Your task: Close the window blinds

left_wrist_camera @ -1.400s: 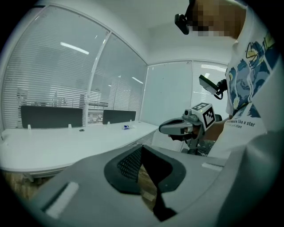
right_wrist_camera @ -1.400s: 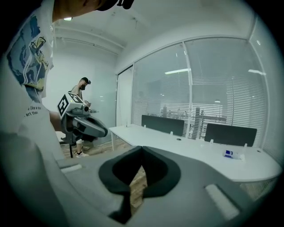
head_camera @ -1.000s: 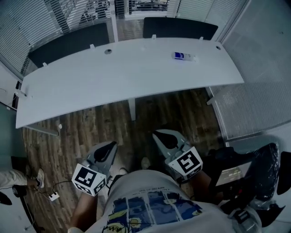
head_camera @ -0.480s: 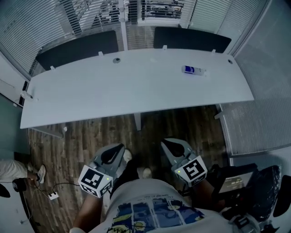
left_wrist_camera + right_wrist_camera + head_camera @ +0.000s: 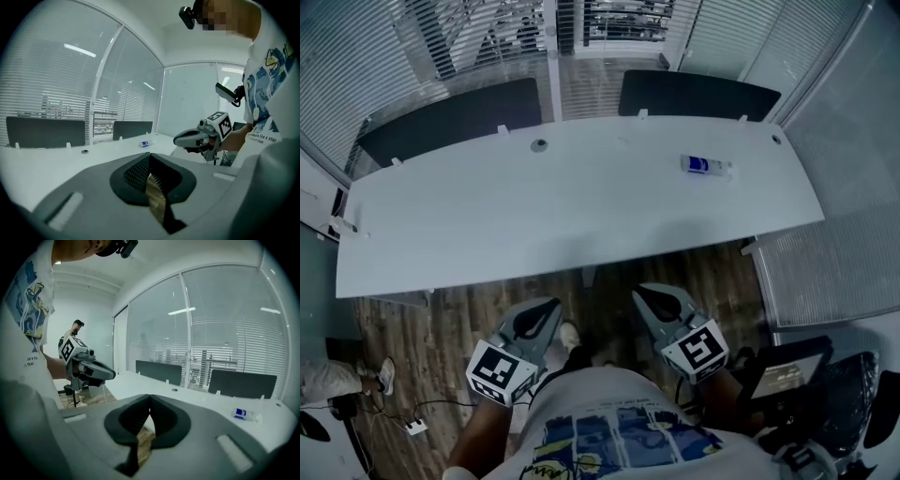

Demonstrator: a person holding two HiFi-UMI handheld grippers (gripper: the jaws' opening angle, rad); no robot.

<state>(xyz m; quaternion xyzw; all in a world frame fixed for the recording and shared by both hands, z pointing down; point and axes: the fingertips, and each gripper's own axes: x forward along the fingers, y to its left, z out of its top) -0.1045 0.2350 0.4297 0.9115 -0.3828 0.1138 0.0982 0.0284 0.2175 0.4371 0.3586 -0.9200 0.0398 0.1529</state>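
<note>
Slatted window blinds (image 5: 356, 66) run along the glass wall behind the desk. They hang flat at the left and right, and a middle section (image 5: 623, 19) shows gaps between its slats. Both gripper views face them, the blinds (image 5: 47, 84) on one side and the blinds (image 5: 225, 319) on the other. My left gripper (image 5: 546, 307) and right gripper (image 5: 643, 294) hang low near my body, above the wooden floor, well short of the desk and blinds. Both are shut with nothing between the jaws (image 5: 149, 157) (image 5: 150, 399).
A long white desk (image 5: 581, 197) stands between me and the blinds, with dark partition panels (image 5: 450, 117) at its far edge and a small blue-labelled bottle (image 5: 705, 166) on it. A ribbed white panel (image 5: 825, 272) and black equipment (image 5: 806, 375) sit at the right. A cable (image 5: 414, 427) lies on the floor at the left.
The head view has shifted, so the desk sits lower and more of the blinds shows. Both grippers stay shut and low near my body.
</note>
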